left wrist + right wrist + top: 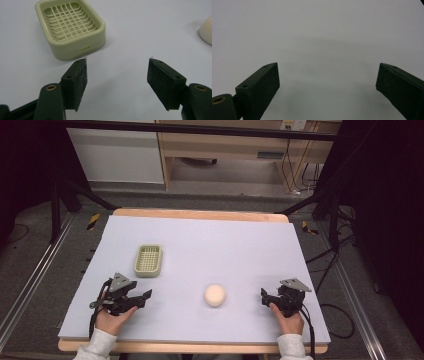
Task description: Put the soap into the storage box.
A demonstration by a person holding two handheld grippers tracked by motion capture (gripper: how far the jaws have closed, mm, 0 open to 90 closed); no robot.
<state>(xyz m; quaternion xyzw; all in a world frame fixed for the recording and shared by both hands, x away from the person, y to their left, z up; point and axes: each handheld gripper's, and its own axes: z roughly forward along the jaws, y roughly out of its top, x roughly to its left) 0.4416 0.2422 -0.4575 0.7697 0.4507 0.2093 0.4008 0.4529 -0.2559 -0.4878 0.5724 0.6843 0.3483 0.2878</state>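
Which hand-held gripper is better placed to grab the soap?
Probably right hand-held gripper: open, empty, jaws toward the round soap. Left hand-held gripper, also open, sits farther off, nearer the soap dish.

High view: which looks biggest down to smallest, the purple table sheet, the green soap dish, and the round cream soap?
1. Purple table sheet, by far the largest.
2. Green soap dish.
3. Round cream soap, smallest, though it lies nearer the camera than the dish.
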